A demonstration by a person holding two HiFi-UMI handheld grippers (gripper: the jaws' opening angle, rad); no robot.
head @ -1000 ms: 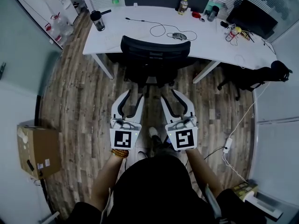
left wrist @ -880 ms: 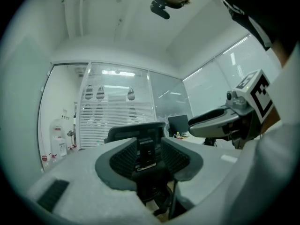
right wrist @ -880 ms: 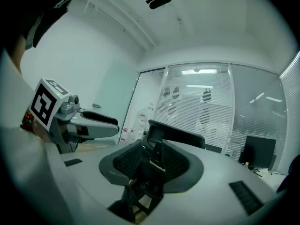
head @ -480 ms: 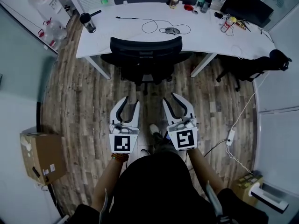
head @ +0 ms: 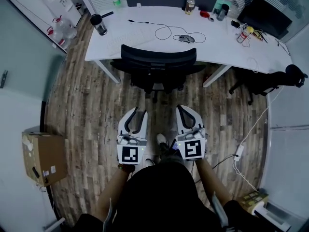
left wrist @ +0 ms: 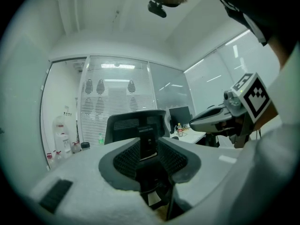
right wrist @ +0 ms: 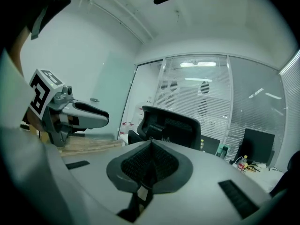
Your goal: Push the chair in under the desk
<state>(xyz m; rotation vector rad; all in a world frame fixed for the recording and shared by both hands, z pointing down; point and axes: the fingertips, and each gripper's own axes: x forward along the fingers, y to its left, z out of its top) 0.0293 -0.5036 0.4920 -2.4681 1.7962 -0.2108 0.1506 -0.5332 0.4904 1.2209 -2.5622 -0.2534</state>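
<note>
A black mesh office chair (head: 158,64) stands at the white desk (head: 140,37), backrest toward me and seat partly under the top. It also shows ahead in the left gripper view (left wrist: 136,122) and the right gripper view (right wrist: 171,122). Both grippers hover side by side over the wood floor, well short of the chair and touching nothing. My left gripper (head: 137,114) (left wrist: 149,146) is open with a narrow gap; its jaws have just been closing, with nothing between them. My right gripper (head: 186,111) (right wrist: 151,143) is shut and empty.
A cardboard box (head: 41,156) sits on the floor at left. A second dark chair (head: 263,81) stands at the desk's right end. A power strip with cables (head: 236,151) lies at right. The desk carries a monitor (head: 263,13), a cup (head: 100,22), bottles and a cabled mouse (head: 186,37).
Both grippers have dropped lower and drawn back toward my body. The right jaws went from spread to shut, and the left jaws narrowed. The chair stays where it was at the desk.
</note>
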